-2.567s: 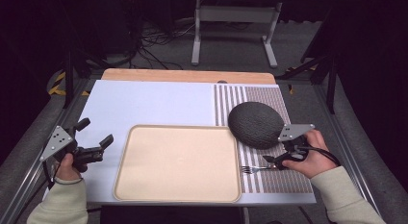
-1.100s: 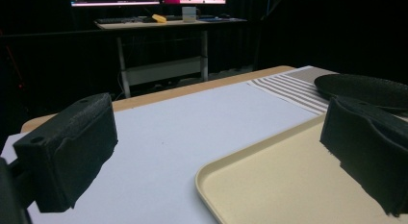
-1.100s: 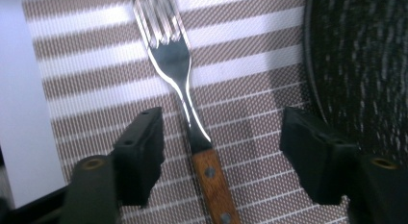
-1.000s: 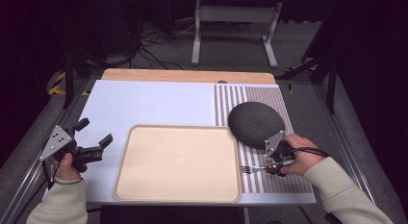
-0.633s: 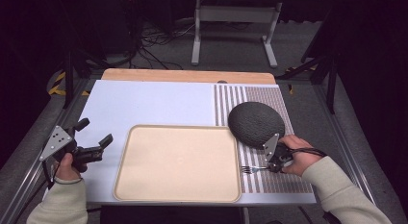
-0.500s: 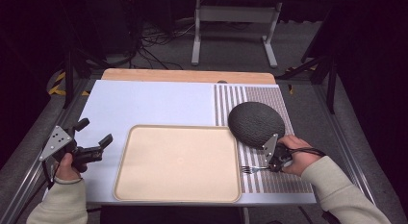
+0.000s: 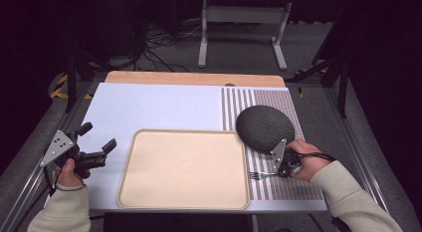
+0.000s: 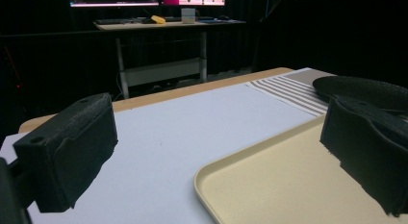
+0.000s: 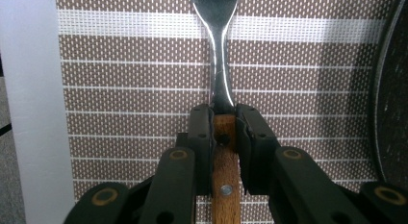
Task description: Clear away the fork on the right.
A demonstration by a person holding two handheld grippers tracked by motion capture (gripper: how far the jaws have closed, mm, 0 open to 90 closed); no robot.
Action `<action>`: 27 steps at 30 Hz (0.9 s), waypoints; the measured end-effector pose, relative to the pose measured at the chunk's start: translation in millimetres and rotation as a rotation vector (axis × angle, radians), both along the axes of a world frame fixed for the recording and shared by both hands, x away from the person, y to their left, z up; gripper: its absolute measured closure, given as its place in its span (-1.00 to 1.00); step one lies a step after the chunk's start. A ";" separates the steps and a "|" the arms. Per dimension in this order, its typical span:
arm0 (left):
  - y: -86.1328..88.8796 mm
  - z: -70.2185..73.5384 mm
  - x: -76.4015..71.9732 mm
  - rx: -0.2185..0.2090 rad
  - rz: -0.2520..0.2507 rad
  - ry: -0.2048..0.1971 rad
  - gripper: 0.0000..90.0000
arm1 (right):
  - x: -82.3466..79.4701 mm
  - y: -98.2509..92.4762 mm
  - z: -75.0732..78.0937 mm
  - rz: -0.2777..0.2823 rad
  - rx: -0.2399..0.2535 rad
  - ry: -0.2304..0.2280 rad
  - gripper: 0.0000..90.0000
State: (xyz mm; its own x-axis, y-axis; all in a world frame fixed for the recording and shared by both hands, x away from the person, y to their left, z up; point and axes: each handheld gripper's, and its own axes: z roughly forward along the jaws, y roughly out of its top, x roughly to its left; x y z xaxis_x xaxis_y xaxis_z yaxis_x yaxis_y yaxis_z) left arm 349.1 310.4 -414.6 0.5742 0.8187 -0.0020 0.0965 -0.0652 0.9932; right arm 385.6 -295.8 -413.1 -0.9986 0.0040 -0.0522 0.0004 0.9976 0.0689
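Dark room, table lying lit. Right claw is clamping the fork by its wooden handle, on the striped mat near the right front corner, tines pointing toward the tray. Left claw is hovering, jaws apart, at the left edge.

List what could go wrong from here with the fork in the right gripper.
1. The right gripper clamps the fork only on its narrow wooden handle, so it may pivot or slip when lifted.
2. The dark plate lies close beside the gripper; a swing could knock it.
3. The tines point toward the tray, and could catch its raised rim.
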 end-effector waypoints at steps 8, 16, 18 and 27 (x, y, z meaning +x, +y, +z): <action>0.2 0.0 0.1 -0.001 0.000 0.000 -1.00 | -0.2 -0.1 4.8 -0.009 0.006 -0.016 0.72; -0.4 -0.1 0.1 -0.004 -0.001 0.001 -1.00 | 0.4 -0.9 23.4 -0.020 0.027 -0.048 0.72; -0.3 -0.1 0.1 -0.004 -0.001 0.001 -1.00 | 0.9 -1.1 28.6 -0.030 0.030 -0.057 0.72; -0.3 -0.3 0.3 -0.005 -0.002 0.003 -1.00 | 0.8 -1.5 48.9 -0.070 0.065 -0.099 0.72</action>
State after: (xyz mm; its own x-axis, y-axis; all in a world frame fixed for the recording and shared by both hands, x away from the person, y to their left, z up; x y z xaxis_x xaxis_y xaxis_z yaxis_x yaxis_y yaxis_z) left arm 349.4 310.2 -414.9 0.5758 0.8175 -0.0080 0.0989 -0.0599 0.9933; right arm 386.4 -297.3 -364.2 -0.9857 0.0803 -0.1479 0.0601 0.9889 0.1362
